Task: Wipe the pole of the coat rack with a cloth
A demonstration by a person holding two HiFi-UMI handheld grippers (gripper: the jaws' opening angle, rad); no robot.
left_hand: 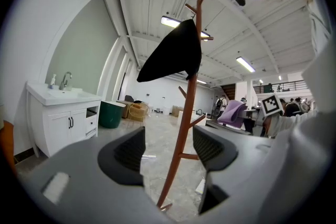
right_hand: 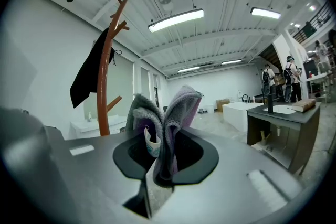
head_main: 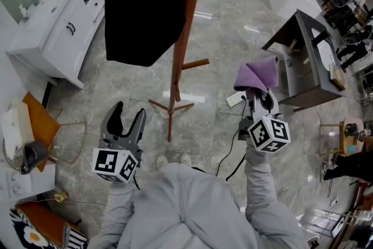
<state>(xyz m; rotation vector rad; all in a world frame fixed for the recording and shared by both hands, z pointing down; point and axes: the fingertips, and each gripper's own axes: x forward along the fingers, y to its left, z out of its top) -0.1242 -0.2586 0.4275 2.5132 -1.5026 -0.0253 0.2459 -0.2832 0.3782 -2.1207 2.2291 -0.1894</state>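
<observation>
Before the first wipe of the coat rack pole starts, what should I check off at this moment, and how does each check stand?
1. Cloth gripped by the right gripper: ok, jaws shut on it.
2. Left gripper free: ok, jaws apart, nothing between them.
3. Cloth against the pole: not ok, it is apart from the pole, off to its right.
4. Pole bare for wiping: not ok up high, where a black garment hangs over it; the lower part is bare.
5. Rack base steady on the floor: cannot tell.
</observation>
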